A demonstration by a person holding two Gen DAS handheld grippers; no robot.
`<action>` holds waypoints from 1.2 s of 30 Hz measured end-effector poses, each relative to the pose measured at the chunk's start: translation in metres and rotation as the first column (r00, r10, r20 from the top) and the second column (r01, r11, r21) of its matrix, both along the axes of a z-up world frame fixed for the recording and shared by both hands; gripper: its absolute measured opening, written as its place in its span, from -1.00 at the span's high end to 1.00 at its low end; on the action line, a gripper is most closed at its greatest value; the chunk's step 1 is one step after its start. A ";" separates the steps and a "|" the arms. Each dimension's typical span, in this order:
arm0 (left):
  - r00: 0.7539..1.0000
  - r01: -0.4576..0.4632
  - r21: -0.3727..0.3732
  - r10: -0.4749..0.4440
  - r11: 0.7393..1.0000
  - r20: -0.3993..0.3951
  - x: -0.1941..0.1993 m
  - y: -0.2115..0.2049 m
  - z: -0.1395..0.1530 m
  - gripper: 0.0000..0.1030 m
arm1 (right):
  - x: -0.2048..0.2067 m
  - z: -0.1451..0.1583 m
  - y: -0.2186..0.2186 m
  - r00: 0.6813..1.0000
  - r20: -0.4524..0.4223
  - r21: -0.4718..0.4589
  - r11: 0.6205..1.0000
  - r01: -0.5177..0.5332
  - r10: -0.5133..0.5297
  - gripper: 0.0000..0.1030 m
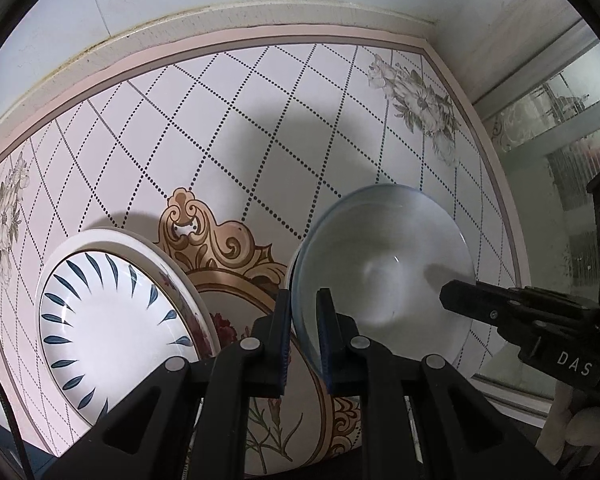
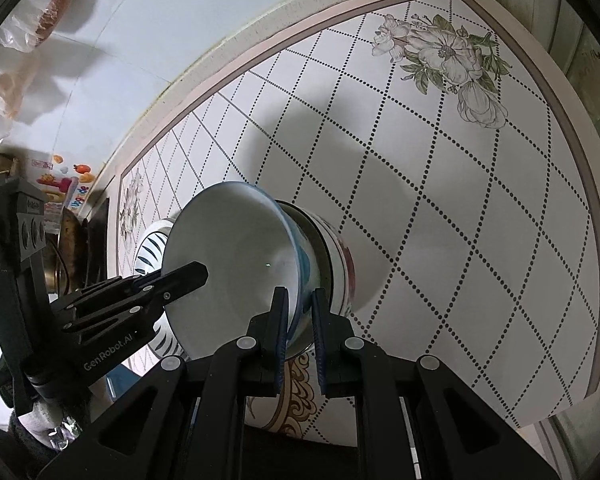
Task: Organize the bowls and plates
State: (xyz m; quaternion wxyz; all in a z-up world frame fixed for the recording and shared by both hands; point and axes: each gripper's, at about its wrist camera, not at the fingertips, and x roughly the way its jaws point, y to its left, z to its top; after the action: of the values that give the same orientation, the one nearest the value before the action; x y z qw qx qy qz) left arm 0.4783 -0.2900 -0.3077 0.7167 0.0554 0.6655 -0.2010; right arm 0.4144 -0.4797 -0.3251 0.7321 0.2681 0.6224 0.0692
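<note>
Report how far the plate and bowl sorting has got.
Done: nothing clearly finished; the plate with blue leaf marks lies alone on the patterned table.
In hand: the left gripper and right gripper each clamp opposite rims of the pale bowl, held over another patterned dish, seemingly to stack it.
Left: set the bowl down, release, and deal with the blue-marked plate.

left gripper (image 1: 304, 334): matte black, 2 flat fingers, blue ribbed pads inside, 4 round silver screw heads across linkage | same tool in right view (image 2: 188, 276): white "GenRobot.AI" lettering, black strap on body | right gripper (image 2: 300, 334): same black build, blue pads, 4 silver screws; in left view (image 1: 456, 294) white "DAS" lettering
</note>
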 end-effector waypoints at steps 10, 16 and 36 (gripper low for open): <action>1.000 0.017 0.014 -0.017 1.000 0.011 -0.002 -0.004 -0.003 0.80 | 0.000 -0.005 -0.003 1.000 -0.015 0.009 1.000 0.013 -0.013 0.69; 1.000 0.019 0.026 -0.019 0.999 -0.013 -0.005 -0.001 0.002 0.78 | 0.001 -0.002 -0.005 0.999 -0.038 0.010 0.999 0.036 -0.036 0.64; 0.989 0.063 -0.086 -0.050 0.994 0.137 -0.021 0.028 0.118 -0.69 | -0.041 0.146 0.027 0.985 0.166 -0.289 0.957 -0.003 0.053 -0.76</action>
State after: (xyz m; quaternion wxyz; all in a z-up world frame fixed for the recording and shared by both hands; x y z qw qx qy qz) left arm 0.4577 -0.2624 -0.1899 0.7557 0.0552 0.6041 -0.2469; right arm 0.3734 -0.4525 -0.1796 0.8131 0.1430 0.5642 0.0114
